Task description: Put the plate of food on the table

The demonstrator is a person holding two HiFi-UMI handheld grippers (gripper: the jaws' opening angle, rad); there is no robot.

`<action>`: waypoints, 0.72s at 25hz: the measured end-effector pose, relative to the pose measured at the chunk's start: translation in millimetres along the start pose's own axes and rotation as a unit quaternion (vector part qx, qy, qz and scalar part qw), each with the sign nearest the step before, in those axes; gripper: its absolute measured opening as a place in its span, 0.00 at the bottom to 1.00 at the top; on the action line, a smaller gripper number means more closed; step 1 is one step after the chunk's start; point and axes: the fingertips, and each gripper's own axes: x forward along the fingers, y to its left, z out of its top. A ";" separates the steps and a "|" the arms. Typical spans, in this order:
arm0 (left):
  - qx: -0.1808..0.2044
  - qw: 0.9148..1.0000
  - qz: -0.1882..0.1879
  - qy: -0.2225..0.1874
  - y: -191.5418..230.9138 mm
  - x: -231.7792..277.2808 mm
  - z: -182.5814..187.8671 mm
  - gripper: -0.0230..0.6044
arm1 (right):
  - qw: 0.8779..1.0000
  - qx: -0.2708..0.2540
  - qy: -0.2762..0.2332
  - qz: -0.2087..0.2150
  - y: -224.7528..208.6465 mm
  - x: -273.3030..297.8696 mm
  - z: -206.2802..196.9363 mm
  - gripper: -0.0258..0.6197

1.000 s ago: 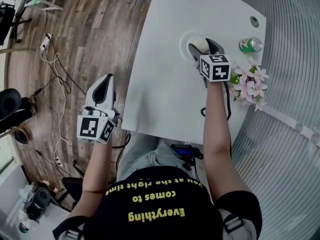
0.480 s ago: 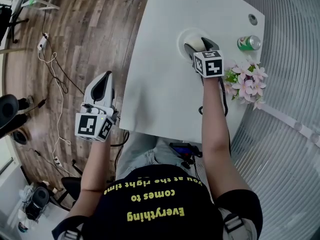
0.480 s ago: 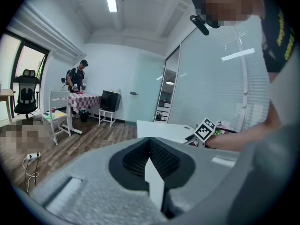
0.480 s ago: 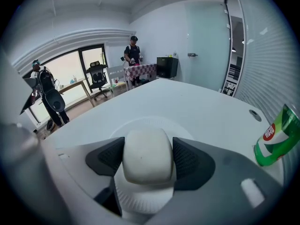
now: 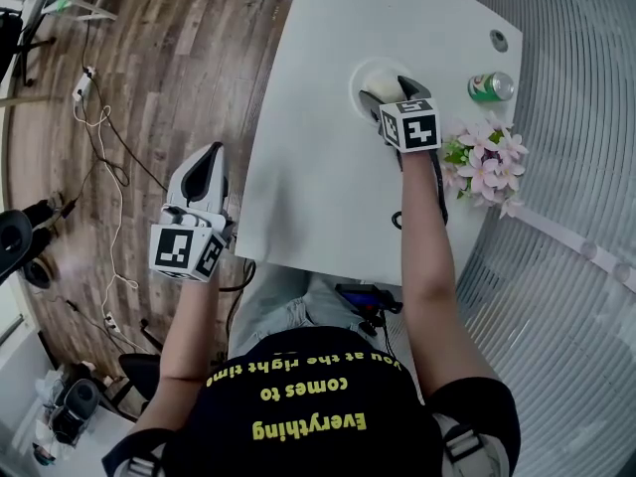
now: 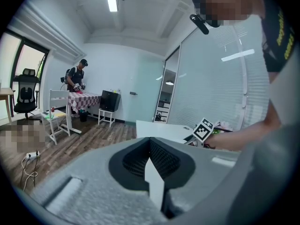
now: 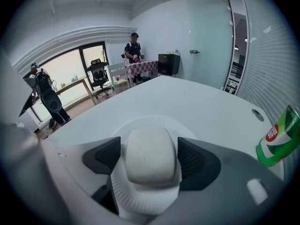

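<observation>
Wood floor (image 5: 169, 68) on the left and a white table (image 5: 318, 177) on the right, seen from the head view.

Closest in, the left gripper (image 5: 207, 159) hangs over the floor just off the table's near-left edge. Its jaws are clenched together with nothing in them.

Further out, the right gripper (image 5: 387, 90) is tilted down over the middle of the table. Its jaws have just been opening and now stand wide apart. A pale bun (image 7: 150, 161) sits between the pads (image 7: 104, 156), and as far as I can tell the pads flank it without pressing on it, so it looks let go.

The bun is on a white paper plate (image 7: 140, 203), and the plate lies flat on the tabletop around the middle of the far half.

Off to the right of the plate, near the table's edge, a green can (image 5: 494, 86) lies on its side, with a bunch of pink flowers (image 5: 487, 167) a bit nearer along the same edge.

Way back in the room, someone (image 7: 134, 46) is standing at a small table with a checked cloth (image 7: 140, 67), and there's an office chair (image 7: 98, 74) by the window.
</observation>
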 end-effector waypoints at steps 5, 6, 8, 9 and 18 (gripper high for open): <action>-0.003 1.000 0.001 -0.004 0.1 -3.6 3.5 0.04 | 1.000 0.000 -0.016 -0.001 2.8 -9.2 5.5 0.68; -0.002 1.000 0.001 -0.005 0.3 -4.4 3.9 0.04 | 1.000 0.000 -0.024 -0.004 2.4 -13.3 7.3 0.68; -0.002 1.000 0.002 -0.005 -0.3 -6.2 3.7 0.04 | 0.999 -0.002 -0.040 -0.009 1.9 -22.6 10.0 0.63; -0.002 1.000 0.002 -0.005 -1.0 -7.1 3.2 0.04 | 0.999 -0.003 -0.048 -0.009 2.4 -27.6 10.8 0.61; 0.004 1.000 -0.006 -0.017 -10.7 -10.1 14.4 0.04 | 0.993 0.005 -0.119 -0.011 7.1 -66.9 19.8 0.27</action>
